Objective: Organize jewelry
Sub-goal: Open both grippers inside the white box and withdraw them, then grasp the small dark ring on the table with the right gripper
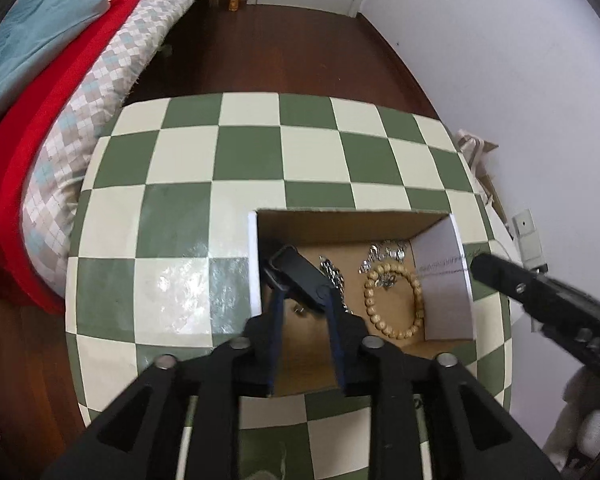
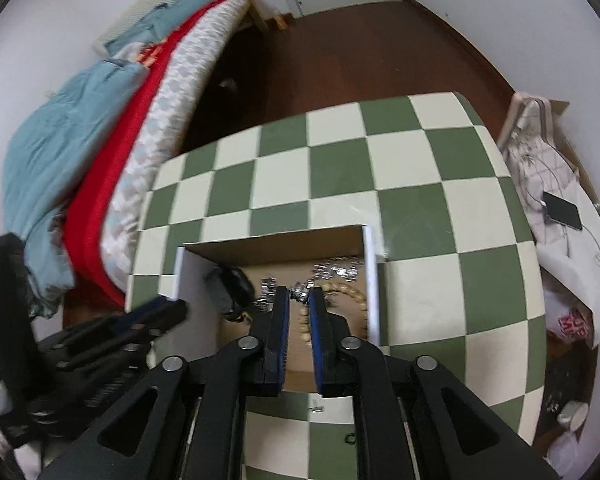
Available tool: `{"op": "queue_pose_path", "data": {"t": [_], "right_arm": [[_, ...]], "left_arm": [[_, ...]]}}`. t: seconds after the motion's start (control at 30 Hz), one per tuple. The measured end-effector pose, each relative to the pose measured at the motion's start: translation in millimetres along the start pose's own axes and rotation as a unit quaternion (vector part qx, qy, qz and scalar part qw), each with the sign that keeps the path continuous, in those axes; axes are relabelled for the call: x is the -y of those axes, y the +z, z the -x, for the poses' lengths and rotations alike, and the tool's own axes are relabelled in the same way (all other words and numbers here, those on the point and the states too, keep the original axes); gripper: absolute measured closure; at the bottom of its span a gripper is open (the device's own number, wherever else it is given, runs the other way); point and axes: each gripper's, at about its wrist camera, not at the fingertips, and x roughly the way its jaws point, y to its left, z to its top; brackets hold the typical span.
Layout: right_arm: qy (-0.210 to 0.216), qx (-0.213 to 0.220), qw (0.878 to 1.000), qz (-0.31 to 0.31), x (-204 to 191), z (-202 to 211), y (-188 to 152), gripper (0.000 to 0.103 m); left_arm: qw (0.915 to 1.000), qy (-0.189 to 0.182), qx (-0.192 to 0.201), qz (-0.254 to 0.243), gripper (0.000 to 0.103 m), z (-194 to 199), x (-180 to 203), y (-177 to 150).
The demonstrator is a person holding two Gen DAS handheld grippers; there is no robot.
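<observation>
Lying in the cardboard box (image 1: 340,224), tan wooden-bead bracelet (image 1: 394,300).

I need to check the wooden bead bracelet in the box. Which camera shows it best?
The left wrist view: the wooden bead bracelet lies as a whole, sharp ring on the cardboard box floor. In the right wrist view it is blurred and partly hidden behind the right gripper fingers.

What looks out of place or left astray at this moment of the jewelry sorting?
Two small metal bits and a small dark ring lie on the green-and-cream checkered table, outside the open cardboard box that holds the wooden bead bracelet and silver chains. Otherwise nothing stands out.
</observation>
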Motion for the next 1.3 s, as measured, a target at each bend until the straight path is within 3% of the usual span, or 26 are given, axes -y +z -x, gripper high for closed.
{"op": "queue_pose_path", "data": {"t": [0.03, 0.07, 0.1, 0.13, 0.27, 0.33, 0.43, 0.5, 0.6, 0.9, 1.3], "right_arm": [[-0.007, 0.002, 1.000, -0.004, 3.9, -0.2, -0.4, 0.065], [-0.010, 0.004, 1.000, -0.005, 5.6, -0.1, -0.3, 0.057], [-0.013, 0.005, 1.000, -0.006, 7.4, 0.5, -1.4, 0.043], [-0.011, 0.004, 1.000, -0.009, 9.5, 0.5, -3.2, 0.036], [-0.019, 0.005, 1.000, -0.011, 12.4, 1.6, -11.8, 0.033], [-0.038, 0.009, 0.999, -0.004, 11.0, 2.6, -16.7, 0.010], [-0.088, 0.015, 0.996, 0.020, 5.8, 3.5, -27.9, 0.006], [-0.114, 0.016, 0.993, 0.035, 2.0, 2.2, -34.2, 0.001], [-0.144, 0.023, 0.988, 0.059, -4.8, 2.8, -45.0, 0.000], [-0.155, 0.057, 0.984, 0.068, -18.5, 30.6, -68.1, 0.000], [-0.155, 0.125, 0.977, 0.072, -39.3, 97.6, -100.6, 0.000]], "left_arm": [[1.0000, 0.003, 0.006, 0.002, 0.066, 2.6, -1.5, 1.6], [0.9999, 0.008, 0.014, 0.002, 0.057, 5.8, -2.5, 3.1], [0.9997, 0.012, 0.021, 0.003, 0.036, 8.4, -3.5, 4.5], [0.9993, 0.016, 0.034, 0.007, 0.020, 14.1, -5.7, 4.7], [0.9973, 0.042, 0.059, 0.009, 0.010, 26.2, -12.3, 5.3], [0.9953, 0.068, 0.069, 0.004, 0.001, 29.7, -13.9, 3.8], [0.9908, 0.107, 0.083, -0.004, 0.001, 31.7, -14.1, -3.8], [0.9887, 0.121, 0.088, -0.007, 0.001, 31.6, -14.9, -10.4], [0.9861, 0.138, 0.091, -0.009, 0.001, 32.1, -14.6, -21.4], [0.9802, 0.151, 0.127, -0.018, 0.001, 59.6, -4.3, -46.8], [0.9700, 0.154, 0.186, -0.025, 0.001, 123.2, 14.4, -81.9]]}}
